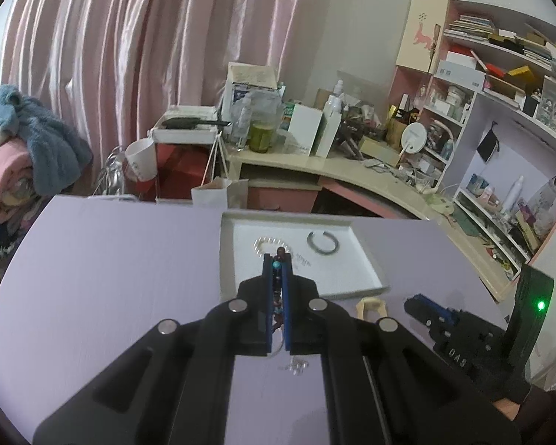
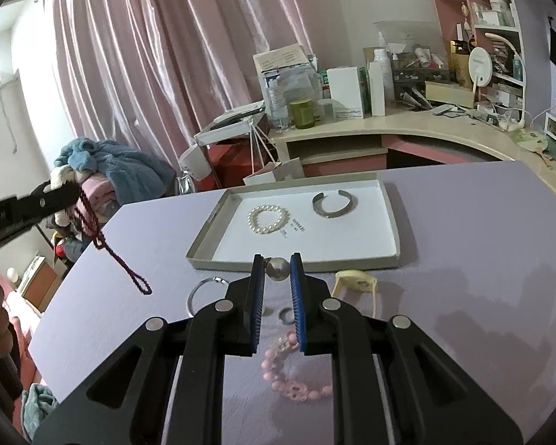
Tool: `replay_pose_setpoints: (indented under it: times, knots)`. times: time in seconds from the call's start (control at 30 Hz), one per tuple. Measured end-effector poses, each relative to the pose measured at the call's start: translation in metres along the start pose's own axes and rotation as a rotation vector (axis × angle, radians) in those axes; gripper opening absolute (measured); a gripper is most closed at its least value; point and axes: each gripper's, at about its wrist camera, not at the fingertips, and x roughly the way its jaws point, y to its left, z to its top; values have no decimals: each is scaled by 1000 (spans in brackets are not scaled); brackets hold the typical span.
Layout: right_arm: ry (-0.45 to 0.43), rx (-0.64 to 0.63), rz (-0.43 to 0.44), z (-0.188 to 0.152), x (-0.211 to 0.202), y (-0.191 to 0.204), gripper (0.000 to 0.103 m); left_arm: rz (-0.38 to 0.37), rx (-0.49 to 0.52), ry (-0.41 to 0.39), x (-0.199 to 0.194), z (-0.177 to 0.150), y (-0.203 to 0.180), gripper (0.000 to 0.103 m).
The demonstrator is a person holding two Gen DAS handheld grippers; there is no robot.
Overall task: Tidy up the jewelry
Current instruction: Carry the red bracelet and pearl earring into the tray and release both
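My left gripper (image 1: 277, 257) is shut on a dark red bead string (image 1: 278, 282), held above the purple table near the white tray (image 1: 367, 256). In the right wrist view the left gripper (image 2: 76, 191) is at far left with the bead string (image 2: 103, 241) dangling from it. The tray (image 2: 387, 222) holds a pearl bracelet (image 2: 268, 219) and a grey metal cuff (image 2: 333, 204). My right gripper (image 2: 277, 259) is open, low over the table, with a silver ball (image 2: 277, 269) between its tips. A pink bead bracelet (image 2: 293, 374), a small ring (image 2: 287, 315), a silver hoop (image 2: 204, 291) and a cream bangle (image 2: 356, 282) lie on the table.
A cluttered beige desk (image 2: 407, 129) and shelves stand behind the table. A pile of blue and pink clothes (image 2: 107, 170) is at the left. Pink curtains hang behind. The right gripper (image 1: 437, 315) shows at the right in the left wrist view.
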Motion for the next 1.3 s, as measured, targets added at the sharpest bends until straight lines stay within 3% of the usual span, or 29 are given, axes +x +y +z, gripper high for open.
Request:
replay_pose_setpoints:
  times: [0.3, 0.5, 0.93, 1.3]
  knots:
    - [-24, -1, -26, 29, 17, -11, 15, -21, 53, -25, 34, 45, -14, 4]
    - [-32, 2, -40, 50, 35, -22, 15, -18, 67, -5, 78, 68, -16, 4]
    - [22, 34, -60, 58, 77, -43, 15, -4, 69, 106, 180, 76, 0, 4]
    - [70, 66, -66, 55, 96, -51, 15, 26, 73, 162, 221, 70, 11, 5]
